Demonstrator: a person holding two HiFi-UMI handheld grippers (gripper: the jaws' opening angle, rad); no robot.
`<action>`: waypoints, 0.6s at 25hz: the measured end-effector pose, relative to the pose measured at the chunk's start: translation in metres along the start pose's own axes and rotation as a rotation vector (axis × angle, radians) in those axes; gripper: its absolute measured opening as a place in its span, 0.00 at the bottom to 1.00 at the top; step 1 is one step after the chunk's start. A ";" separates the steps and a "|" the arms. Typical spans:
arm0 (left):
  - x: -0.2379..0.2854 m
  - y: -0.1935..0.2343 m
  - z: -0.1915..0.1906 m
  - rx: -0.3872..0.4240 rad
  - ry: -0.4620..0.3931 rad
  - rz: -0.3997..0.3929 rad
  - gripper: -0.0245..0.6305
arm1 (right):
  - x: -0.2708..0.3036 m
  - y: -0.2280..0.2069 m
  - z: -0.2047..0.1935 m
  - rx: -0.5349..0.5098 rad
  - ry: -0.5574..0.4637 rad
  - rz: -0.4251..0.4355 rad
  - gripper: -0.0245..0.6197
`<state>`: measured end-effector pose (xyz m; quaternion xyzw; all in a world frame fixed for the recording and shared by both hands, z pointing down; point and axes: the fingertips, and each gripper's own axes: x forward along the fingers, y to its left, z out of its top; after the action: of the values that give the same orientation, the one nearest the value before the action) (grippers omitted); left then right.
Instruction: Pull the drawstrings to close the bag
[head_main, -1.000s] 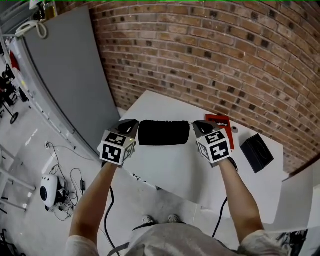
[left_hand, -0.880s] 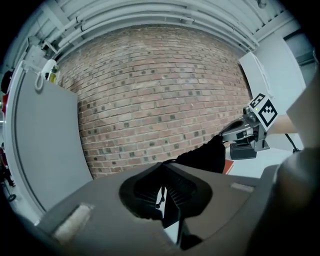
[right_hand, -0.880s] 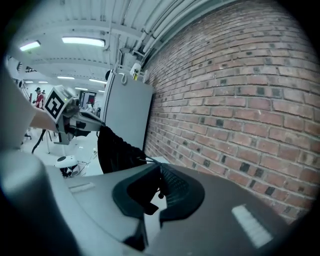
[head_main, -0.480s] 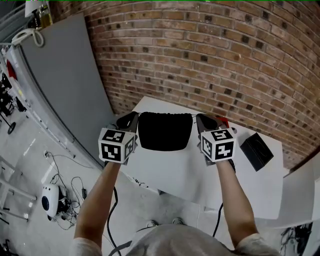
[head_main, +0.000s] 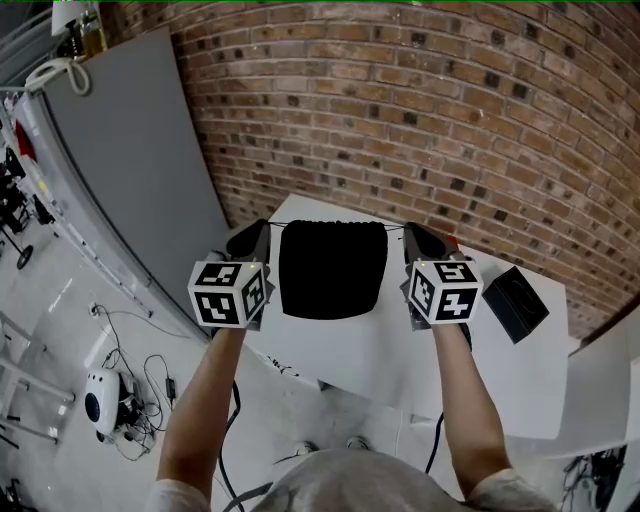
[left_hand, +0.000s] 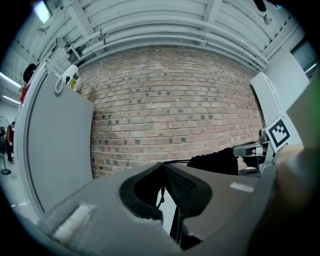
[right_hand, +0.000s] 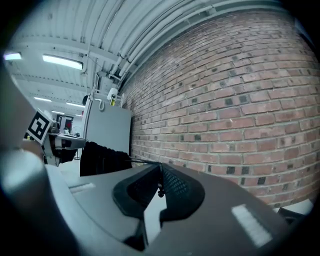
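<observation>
A black drawstring bag (head_main: 333, 268) hangs above the white table (head_main: 330, 355), its gathered top strung between my two grippers. My left gripper (head_main: 263, 228) is shut on the left drawstring (head_main: 276, 224), which runs taut to the bag's top corner. My right gripper (head_main: 409, 231) is shut on the right drawstring (head_main: 396, 229). In the left gripper view the closed jaws (left_hand: 162, 165) pinch the cord, which leads right to the bag (left_hand: 216, 162). In the right gripper view the closed jaws (right_hand: 160, 166) pinch the cord, which leads left to the bag (right_hand: 102, 157).
A black box (head_main: 515, 303) lies on the table right of my right gripper, and a red packet (head_main: 447, 241) peeks out behind that gripper. A brick wall (head_main: 420, 120) stands behind the table, and a grey panel (head_main: 130, 150) stands at the left. Cables lie on the floor at the lower left.
Both grippers have risen together with the cords pinched. The bag has come up off the table and now hangs full length between them.
</observation>
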<state>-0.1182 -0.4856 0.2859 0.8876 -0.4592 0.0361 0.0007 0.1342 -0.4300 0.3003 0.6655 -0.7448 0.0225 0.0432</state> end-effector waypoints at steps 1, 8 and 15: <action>-0.002 0.003 -0.001 -0.011 0.000 0.007 0.05 | 0.000 -0.002 0.000 0.003 -0.001 -0.003 0.04; -0.012 0.019 -0.007 -0.021 0.007 0.049 0.05 | -0.003 -0.015 -0.001 0.018 -0.006 -0.025 0.04; -0.019 0.032 -0.007 -0.038 0.001 0.093 0.05 | -0.007 -0.026 -0.002 0.022 -0.005 -0.040 0.04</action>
<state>-0.1554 -0.4882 0.2911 0.8651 -0.5005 0.0280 0.0161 0.1614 -0.4254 0.3009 0.6807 -0.7312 0.0280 0.0344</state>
